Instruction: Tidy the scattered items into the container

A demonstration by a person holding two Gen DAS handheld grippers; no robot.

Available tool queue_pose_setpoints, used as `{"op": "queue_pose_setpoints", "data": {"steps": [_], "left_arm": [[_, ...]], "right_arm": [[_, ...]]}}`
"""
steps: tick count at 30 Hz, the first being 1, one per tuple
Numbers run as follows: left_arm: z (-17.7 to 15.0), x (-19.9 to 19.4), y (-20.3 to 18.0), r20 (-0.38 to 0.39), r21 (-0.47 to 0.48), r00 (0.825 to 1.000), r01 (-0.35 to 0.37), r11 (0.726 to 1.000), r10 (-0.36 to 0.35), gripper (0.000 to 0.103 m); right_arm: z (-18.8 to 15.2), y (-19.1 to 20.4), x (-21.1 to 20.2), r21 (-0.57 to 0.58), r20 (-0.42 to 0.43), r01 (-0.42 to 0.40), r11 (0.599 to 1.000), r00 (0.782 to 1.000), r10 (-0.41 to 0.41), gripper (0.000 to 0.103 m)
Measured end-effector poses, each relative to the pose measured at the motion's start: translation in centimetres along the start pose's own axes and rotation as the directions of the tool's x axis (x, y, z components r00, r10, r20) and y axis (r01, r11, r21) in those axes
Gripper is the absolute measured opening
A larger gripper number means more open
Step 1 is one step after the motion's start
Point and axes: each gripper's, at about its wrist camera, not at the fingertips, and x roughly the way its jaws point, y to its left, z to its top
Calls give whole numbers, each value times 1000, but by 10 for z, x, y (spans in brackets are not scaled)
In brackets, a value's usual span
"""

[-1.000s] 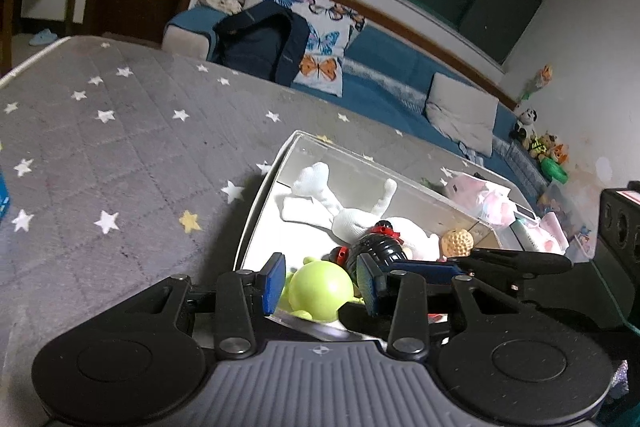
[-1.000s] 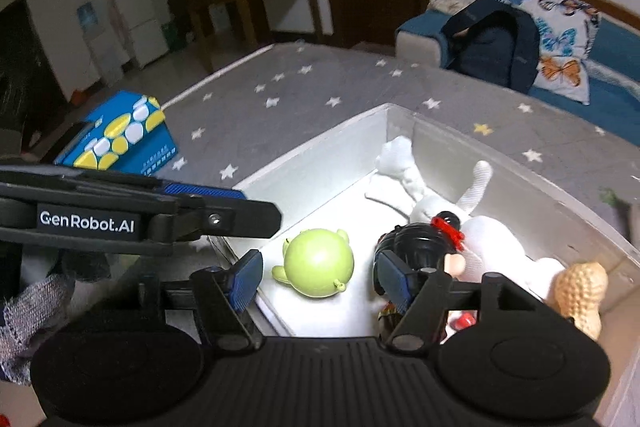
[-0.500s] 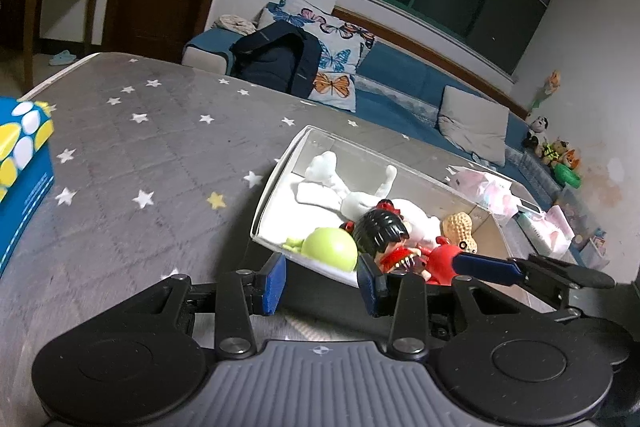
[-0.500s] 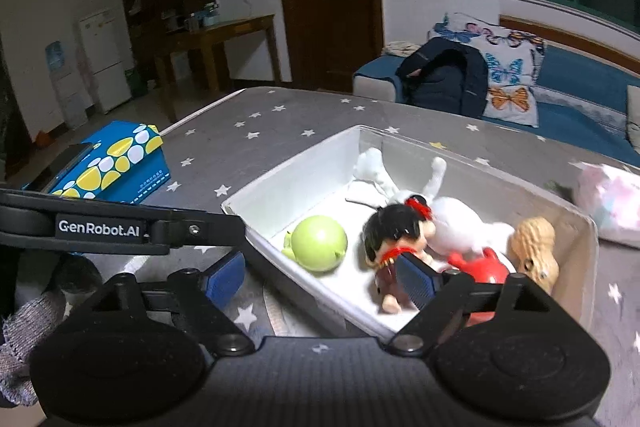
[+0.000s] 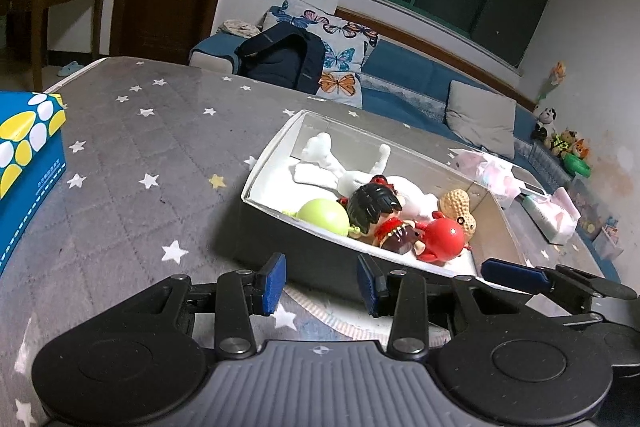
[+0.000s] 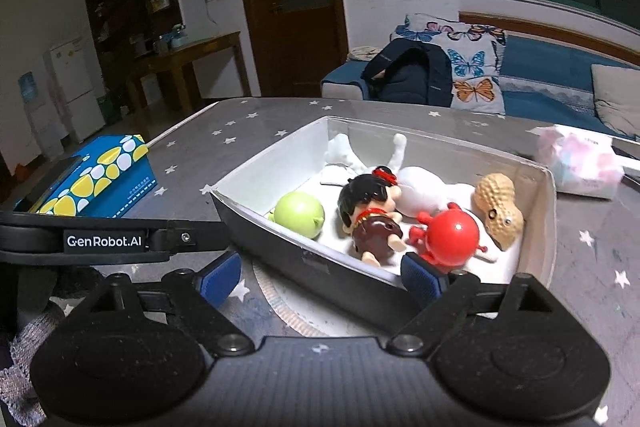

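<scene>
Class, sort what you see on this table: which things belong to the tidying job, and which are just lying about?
Job:
white container
green ball toy
black-haired doll
red round toy
peanut toy
white plush toy

Lying about:
blue and yellow box
pink and white pack

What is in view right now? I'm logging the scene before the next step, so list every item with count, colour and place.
container: 1, white inside, dark outside, on the table
green ball toy: 1, green, in the container, left end
black-haired doll: 1, black hair, brown body, in the container, middle
red round toy: 1, red, in the container, near wall
peanut toy: 1, tan, in the container, right end
white plush: 1, white, in the container, far side
blue box: 1, blue with yellow and white spots, table's left edge
pink packet: 1, pink and white, right of the container
table: 1, grey with stars
left gripper: 1, black with blue pads, open, empty
right gripper: 1, black with blue pads, jaws opening, empty
</scene>
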Motion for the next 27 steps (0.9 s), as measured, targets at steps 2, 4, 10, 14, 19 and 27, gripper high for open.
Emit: {"op": "queue_pose_setpoints", "data": {"steps": [2,4,10,14,19,27], "left_arm": [[-3,-1,-1,0,1,1000,-5,1000,5,42],[-5,-3,-2,6,2,1000,-14,1000,14,42],[-13,-10,-3,14,5,999,-35,999,34,42],[-20,-15,-6,30,10,999,-44,999,44,42],[-28,-18,-9,29,18,998,-50,999,49,42],[-44,-15,-13,21,19,998,-67,998,66,41]], "right_arm": [[-4,0,-4,0,9,14,1000,1000,-14,98],[-7,2,-7,-7,18,25,1000,1000,-25,98],[-15,6,-17,-2,37,36,999,999,-36,100],[-21,5,-23,11,48,43,999,998,-43,101],[-30,2,-29,31,55,39,999,998,-41,103],[-43,1,-26,25,42,69,997,997,-70,103]]}}
